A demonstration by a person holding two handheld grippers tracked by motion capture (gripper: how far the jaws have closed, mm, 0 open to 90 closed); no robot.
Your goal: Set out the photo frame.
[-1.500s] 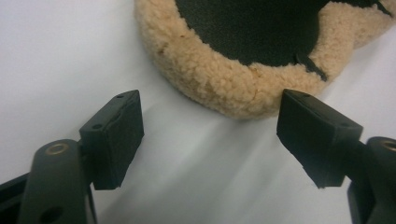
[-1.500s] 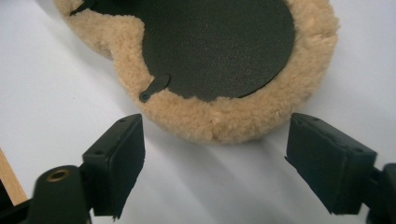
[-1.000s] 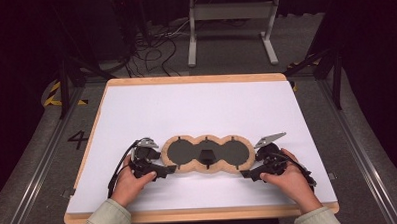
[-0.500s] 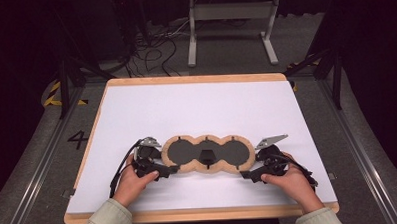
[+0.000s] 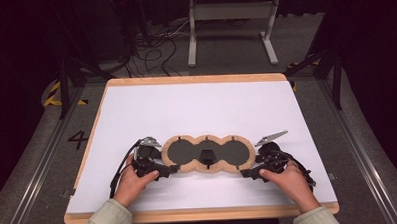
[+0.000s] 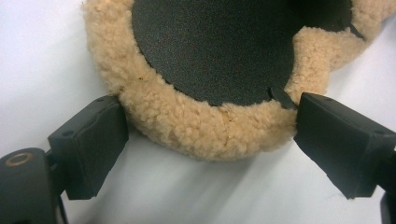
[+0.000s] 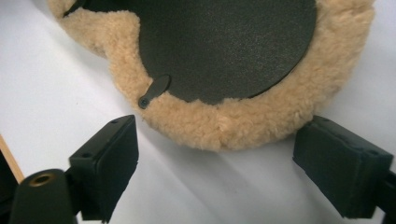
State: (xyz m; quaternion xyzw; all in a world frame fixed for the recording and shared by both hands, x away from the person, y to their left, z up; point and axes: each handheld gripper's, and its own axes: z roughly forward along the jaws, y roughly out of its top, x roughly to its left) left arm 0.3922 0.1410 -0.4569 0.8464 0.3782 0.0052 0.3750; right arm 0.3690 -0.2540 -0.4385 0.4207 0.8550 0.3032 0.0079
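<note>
Both tongs, left (image 5: 172, 169) and right (image 5: 244, 173), gape at the fleece pad's (image 5: 206, 154) ends; gripping remains.

In your left gripper view, the fleece-rimmed piece (image 6: 205, 135) runs off the top edge, so you see just one lobe of its dark centre. Your right gripper view cuts the same piece at the top too. In the high view, your left gripper (image 5: 172, 169) and right gripper (image 5: 244, 173) sit at opposite ends of that piece, too small there to tell whether the jaws touch the fleece. The small dark part (image 5: 206, 156) at its middle is too small to identify.
</note>
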